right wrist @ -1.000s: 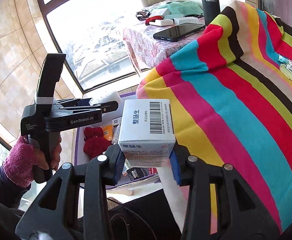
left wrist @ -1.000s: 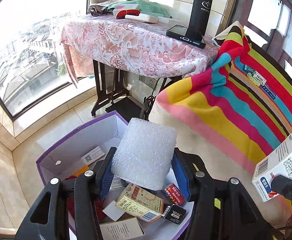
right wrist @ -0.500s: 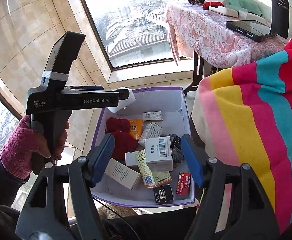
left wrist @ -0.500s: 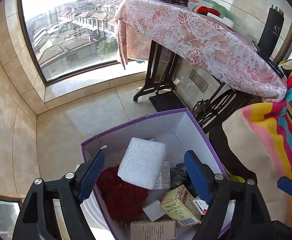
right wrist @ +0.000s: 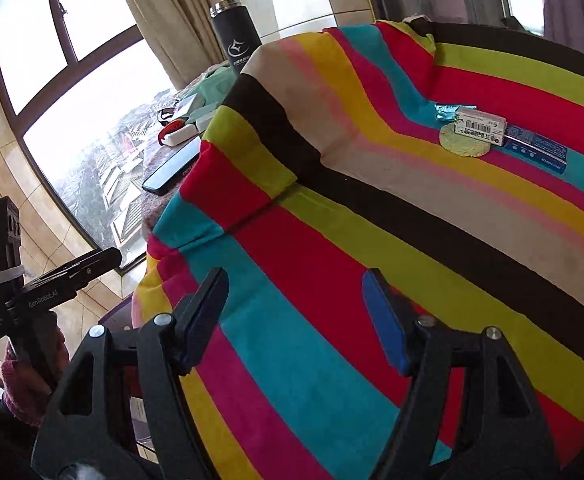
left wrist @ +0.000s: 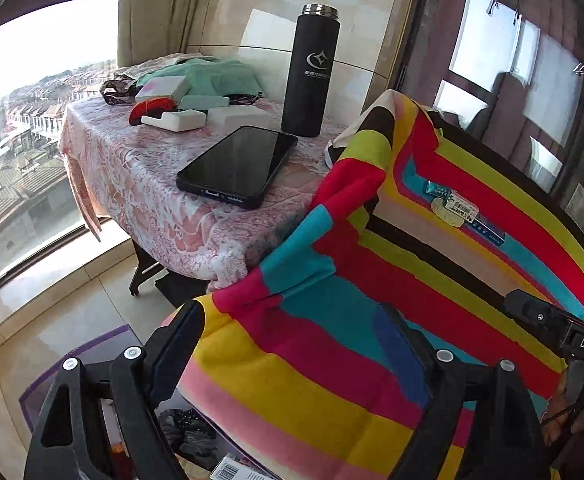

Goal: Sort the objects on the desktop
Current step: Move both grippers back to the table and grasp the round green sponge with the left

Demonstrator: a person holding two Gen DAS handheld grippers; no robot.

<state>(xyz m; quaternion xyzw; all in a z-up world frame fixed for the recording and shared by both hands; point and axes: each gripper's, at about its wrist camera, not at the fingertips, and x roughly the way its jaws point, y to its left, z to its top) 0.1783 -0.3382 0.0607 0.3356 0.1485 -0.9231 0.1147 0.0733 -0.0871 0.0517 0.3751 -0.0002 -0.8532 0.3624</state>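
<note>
My left gripper (left wrist: 288, 332) is open and empty over the near edge of the striped cloth (left wrist: 331, 360). My right gripper (right wrist: 295, 300) is open and empty above the same cloth (right wrist: 371, 220). Far ahead on the cloth lie a white barcoded box (right wrist: 479, 126), a pale round pad (right wrist: 463, 144), a blue flat packet (right wrist: 539, 150) and a teal wrapper (right wrist: 445, 111); they also show in the left wrist view (left wrist: 451, 206). The purple-edged box (left wrist: 72, 356) with sorted items sits low on the floor at the left, mostly hidden.
A side table with a pink cloth (left wrist: 140, 168) holds a black phone (left wrist: 238, 166), a black flask (left wrist: 311, 72), white bars (left wrist: 174, 120) and folded fabric (left wrist: 208, 76). Large windows are on the left. The right gripper's body (left wrist: 555, 332) shows at the left view's right edge.
Both grippers let go of their loads, the foam block and the white box, into the purple box, then lifted and swung back over the striped cloth with jaws open.
</note>
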